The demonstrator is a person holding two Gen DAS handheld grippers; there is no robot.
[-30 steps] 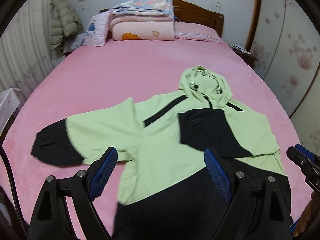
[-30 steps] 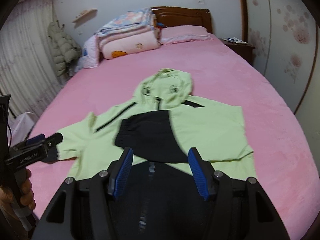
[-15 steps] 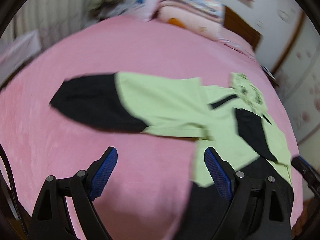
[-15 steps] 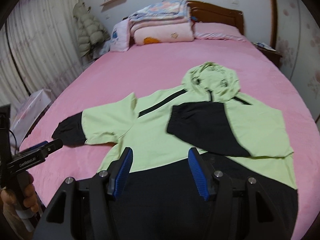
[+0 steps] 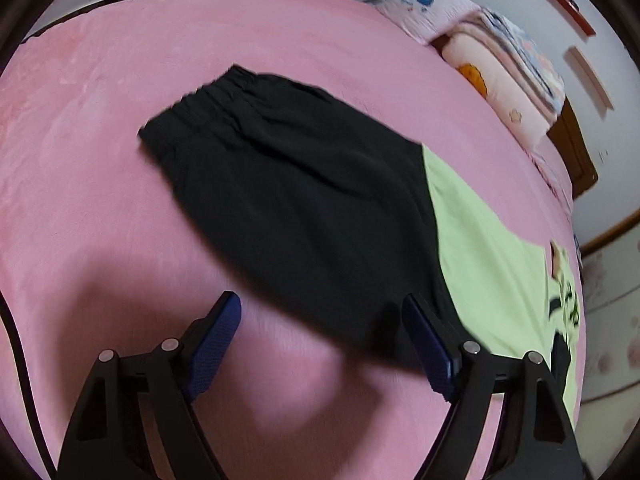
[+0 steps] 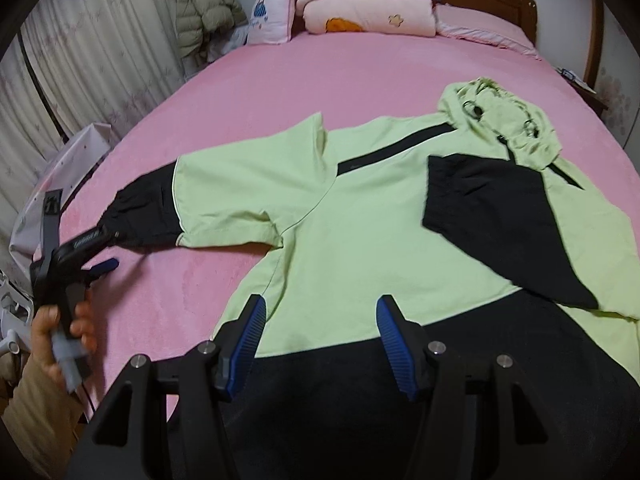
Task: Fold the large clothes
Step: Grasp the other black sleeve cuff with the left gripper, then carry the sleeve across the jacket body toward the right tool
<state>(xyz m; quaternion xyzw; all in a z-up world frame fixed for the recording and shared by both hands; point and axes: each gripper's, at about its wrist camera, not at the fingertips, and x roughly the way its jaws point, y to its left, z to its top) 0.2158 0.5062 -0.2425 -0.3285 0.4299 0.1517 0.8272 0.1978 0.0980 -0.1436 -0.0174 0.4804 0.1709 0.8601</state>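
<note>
A light green and black hooded jacket (image 6: 360,220) lies face up on the pink bed (image 6: 280,80). Its right sleeve (image 6: 492,224) is folded across the chest. The left sleeve stretches out sideways and ends in a black cuff (image 5: 300,200) (image 6: 144,212). My left gripper (image 5: 320,300) (image 6: 104,250) hovers low over that black sleeve end. Its jaws are closing, with the sleeve's near edge between the tips and no pad pressing on it. My right gripper (image 6: 320,300) stands open above the jacket's lower body, where green meets black, and holds nothing.
Folded quilts and pillows (image 6: 368,4) are stacked at the wooden headboard. A puffer coat (image 6: 204,4) hangs by the curtains on the left. A white bag (image 6: 76,152) stands beside the bed's left edge. A nightstand (image 6: 580,80) is at the right.
The left gripper swung left and down from over the jacket's body to the outstretched sleeve's black end, rolling as it went. The right gripper drifted lower over the body. The jacket lies as before.
</note>
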